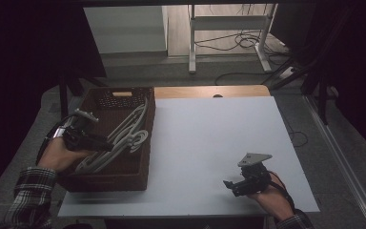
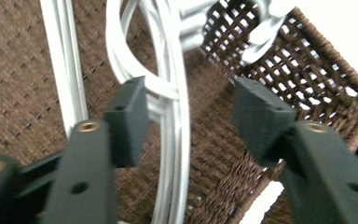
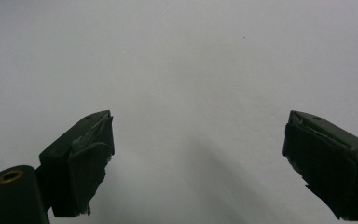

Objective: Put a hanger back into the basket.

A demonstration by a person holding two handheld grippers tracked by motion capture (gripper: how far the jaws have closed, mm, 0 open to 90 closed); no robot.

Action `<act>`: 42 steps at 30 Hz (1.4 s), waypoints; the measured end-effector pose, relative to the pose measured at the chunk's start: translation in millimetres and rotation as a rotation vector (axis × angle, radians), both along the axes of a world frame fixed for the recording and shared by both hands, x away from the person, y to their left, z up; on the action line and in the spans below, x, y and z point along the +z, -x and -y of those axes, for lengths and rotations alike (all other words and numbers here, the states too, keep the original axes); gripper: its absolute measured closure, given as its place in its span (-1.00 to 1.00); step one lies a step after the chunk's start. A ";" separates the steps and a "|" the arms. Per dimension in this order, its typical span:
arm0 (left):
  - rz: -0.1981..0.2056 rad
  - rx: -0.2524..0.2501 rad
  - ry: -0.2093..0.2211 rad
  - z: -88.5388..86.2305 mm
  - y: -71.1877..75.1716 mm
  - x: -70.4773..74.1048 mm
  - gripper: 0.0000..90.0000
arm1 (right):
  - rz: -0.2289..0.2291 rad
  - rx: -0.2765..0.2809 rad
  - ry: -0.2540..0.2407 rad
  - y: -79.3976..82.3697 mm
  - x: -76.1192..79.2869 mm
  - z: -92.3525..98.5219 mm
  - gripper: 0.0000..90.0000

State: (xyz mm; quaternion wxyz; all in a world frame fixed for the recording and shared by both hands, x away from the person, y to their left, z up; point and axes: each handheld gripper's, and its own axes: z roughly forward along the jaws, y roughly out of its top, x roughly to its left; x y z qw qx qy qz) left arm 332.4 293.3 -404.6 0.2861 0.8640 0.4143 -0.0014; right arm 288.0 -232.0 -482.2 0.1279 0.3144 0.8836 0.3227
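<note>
One big white table (image 1: pixel 209 143) holds a brown basket (image 1: pixel 138 179). White hangers (image 1: pixel 124 133) lie inside it, right between the left gripper (image 2: pixel 189 114)'s spread jaws, not squeezed. To do it well, lift straight up so nothing snags. The right gripper (image 1: pixel 233 186) waits off to the side, wide open, holding nothing.

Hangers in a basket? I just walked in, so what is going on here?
A person works at a table with a gripper in each hand. The left gripper is inside the brown woven basket, jaws apart around white hangers without clamping them. The right gripper hangs open over the bare white table.
</note>
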 end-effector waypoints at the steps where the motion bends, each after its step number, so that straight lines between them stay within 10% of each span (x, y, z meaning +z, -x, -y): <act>1: 0.016 -0.004 0.013 1.5 1.6 -0.1 -0.18 | 0.003 0.001 0.000 -0.1 0.1 0.1 -0.79; 12: 0.145 -0.004 0.084 26.8 21.0 4.8 -0.78 | 0.009 0.001 -0.003 0.4 0.8 -0.3 -0.79; 29: 0.234 0.027 0.145 63.0 44.4 13.4 -0.92 | 0.013 0.002 -0.004 1.0 1.3 -0.5 -0.79; 42: 0.363 -0.051 0.149 133.4 65.5 8.4 -1.00 | 0.018 0.001 -0.012 1.8 2.6 0.3 -0.79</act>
